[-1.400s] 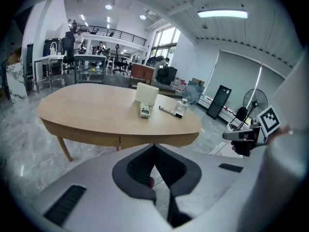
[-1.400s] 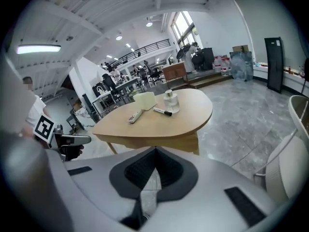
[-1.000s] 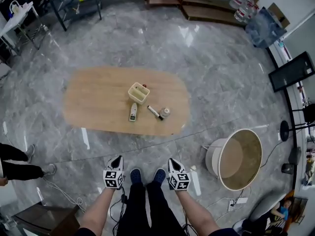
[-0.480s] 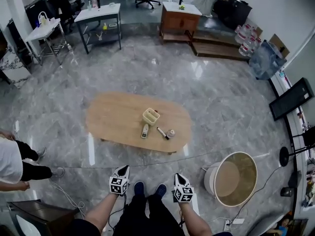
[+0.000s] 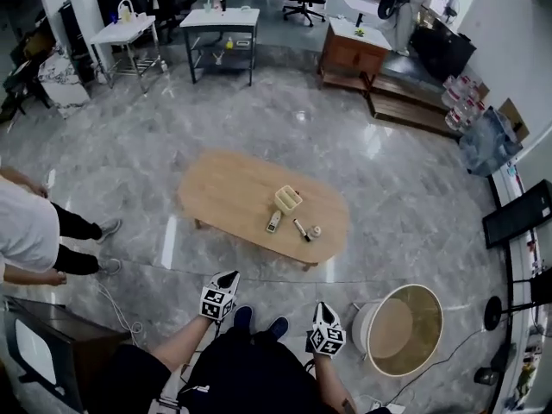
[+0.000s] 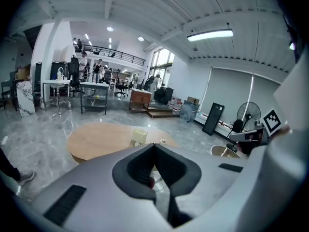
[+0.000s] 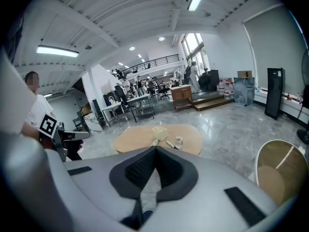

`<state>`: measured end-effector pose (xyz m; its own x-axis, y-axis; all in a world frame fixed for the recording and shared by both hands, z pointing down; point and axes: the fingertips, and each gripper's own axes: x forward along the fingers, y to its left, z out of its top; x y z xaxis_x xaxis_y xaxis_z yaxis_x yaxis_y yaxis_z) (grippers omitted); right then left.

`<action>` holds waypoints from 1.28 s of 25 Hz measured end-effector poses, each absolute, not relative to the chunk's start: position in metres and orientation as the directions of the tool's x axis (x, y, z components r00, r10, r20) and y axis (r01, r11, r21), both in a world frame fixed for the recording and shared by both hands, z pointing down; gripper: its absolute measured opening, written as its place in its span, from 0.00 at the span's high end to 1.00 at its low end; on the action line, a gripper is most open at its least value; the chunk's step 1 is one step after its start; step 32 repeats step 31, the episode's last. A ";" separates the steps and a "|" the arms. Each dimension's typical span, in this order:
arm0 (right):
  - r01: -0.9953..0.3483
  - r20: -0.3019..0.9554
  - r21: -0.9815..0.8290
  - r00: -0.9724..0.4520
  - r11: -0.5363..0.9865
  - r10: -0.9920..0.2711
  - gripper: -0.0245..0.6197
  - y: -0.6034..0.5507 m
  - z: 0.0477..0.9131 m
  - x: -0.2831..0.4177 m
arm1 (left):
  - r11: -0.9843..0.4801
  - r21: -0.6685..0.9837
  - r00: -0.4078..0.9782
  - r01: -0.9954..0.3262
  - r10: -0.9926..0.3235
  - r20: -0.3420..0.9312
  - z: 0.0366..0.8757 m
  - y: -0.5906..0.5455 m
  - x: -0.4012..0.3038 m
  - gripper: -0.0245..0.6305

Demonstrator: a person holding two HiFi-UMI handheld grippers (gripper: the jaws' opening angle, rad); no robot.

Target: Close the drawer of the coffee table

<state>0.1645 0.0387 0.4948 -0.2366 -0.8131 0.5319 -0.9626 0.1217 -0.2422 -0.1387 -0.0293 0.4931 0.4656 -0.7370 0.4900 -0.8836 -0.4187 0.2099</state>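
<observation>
Overhead, coffee table — close-up, tongs together

We log the coffee table farther from us, smaller in view; bystander left of it shows more fully.

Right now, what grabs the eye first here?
The oval wooden coffee table stands alone mid-floor, with a cream box near its right end. The left gripper and right gripper hang shut and empty low in the foreground, well short of it. A round beige tub sits at right.
</observation>
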 end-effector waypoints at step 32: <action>-0.959 0.588 -0.222 -0.277 0.177 -0.760 0.92 0.124 0.497 0.149 | -0.333 0.251 0.416 -0.909 -0.762 0.497 0.508 0.099 -0.167 0.93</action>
